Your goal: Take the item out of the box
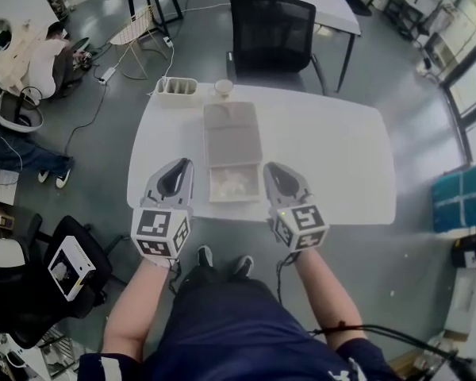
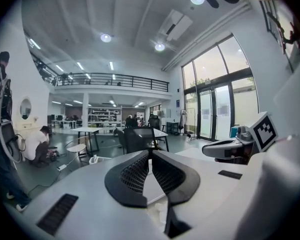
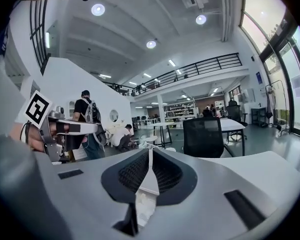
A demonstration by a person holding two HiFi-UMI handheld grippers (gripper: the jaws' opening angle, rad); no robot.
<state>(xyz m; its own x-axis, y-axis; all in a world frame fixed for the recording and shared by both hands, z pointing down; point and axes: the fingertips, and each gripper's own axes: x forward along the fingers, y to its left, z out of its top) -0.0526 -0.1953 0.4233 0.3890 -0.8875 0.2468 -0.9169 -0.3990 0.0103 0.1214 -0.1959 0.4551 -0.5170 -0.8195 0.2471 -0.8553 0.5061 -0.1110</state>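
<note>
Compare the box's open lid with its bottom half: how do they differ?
The lid lies flat on the far side, bare inside; the bottom half sits on the near side and holds a pale item. The lid looks longer than the bottom half. Both are beige, rectangular and joined along one edge.

Head view: high above, looks steeply down on desk and box. Left and right gripper views: low, close over the near desk edge, facing forward. All share black chair beyond.
</note>
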